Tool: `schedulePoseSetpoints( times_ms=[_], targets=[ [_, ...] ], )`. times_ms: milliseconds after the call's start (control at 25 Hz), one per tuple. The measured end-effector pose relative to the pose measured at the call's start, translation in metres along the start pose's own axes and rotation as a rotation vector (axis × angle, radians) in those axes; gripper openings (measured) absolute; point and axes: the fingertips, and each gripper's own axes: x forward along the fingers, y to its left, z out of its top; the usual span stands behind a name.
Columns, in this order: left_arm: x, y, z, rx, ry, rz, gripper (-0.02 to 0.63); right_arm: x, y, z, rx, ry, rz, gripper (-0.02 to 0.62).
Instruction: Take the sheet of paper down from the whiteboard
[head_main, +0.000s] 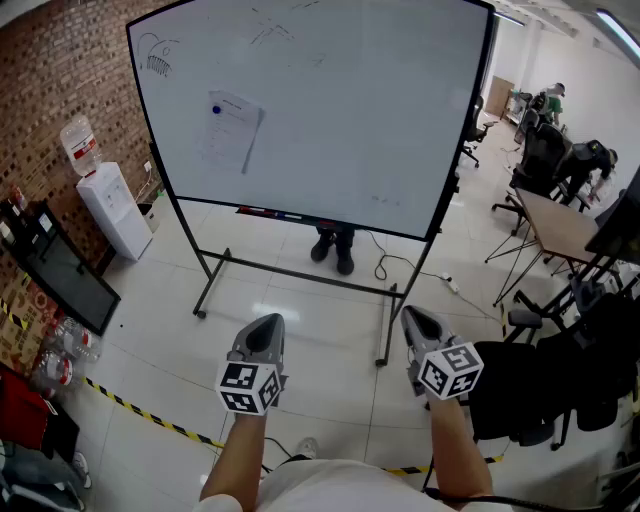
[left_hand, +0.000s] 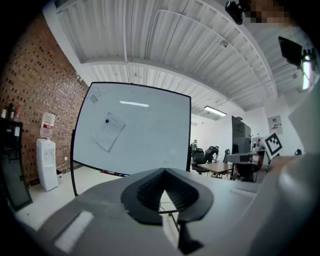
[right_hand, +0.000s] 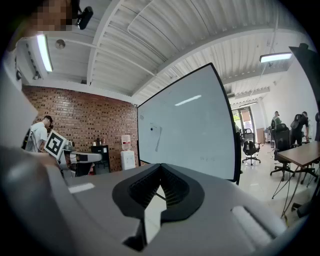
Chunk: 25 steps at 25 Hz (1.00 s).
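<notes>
The whiteboard (head_main: 340, 120) fills the upper middle of the head view, a glossy white panel in a black frame on a wheeled stand. It stands on a shiny pale tiled floor (head_main: 290, 300). Only the head view shows the dark shoes (head_main: 334, 250) below the board's lower edge. Only the two gripper views show the ribbed white ceiling. At the left edge a boxy white water dispenser (head_main: 113, 205) stands against the rough red brick wall (head_main: 60, 70).

Low in the frame, the left tool (head_main: 268, 322) and the right tool (head_main: 415, 315) are both clenched on nothing, their ridged dark pads meeting at the tips, well short of the board.

The sheet of paper (head_main: 232, 132), thin and slightly tilted, hangs on the board's upper left under a round blue magnet (head_main: 216, 110).
</notes>
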Motion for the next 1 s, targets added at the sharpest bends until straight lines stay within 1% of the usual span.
schedulePoseSetpoints(
  times_ms=[160, 320, 400, 520, 760, 1000],
  targets=[
    [-0.007, 0.040, 0.004, -0.010, 0.002, 0.014, 0.002, 0.032, 0.029, 0.002, -0.007, 0.013, 0.018, 0.006],
    [-0.012, 0.078, 0.009, 0.002, 0.002, 0.020, 0.002, 0.067, 0.055, 0.005, -0.012, 0.021, 0.032, 0.006],
    [-0.015, 0.097, 0.010, 0.004, 0.001, 0.031, 0.002, 0.087, 0.070, 0.008, -0.020, 0.024, 0.052, 0.006],
    [-0.015, 0.124, 0.009, -0.022, -0.005, 0.056, 0.002, 0.115, 0.088, 0.009, -0.038, 0.040, 0.094, 0.006],
    [-0.007, 0.167, 0.012, -0.045, -0.019, 0.104, 0.002, 0.172, 0.100, 0.015, -0.050, 0.048, 0.152, 0.006],
    [0.014, 0.225, 0.014, -0.049, -0.010, 0.183, 0.002, 0.251, 0.114, 0.012, -0.043, 0.057, 0.255, 0.006]
  ],
)
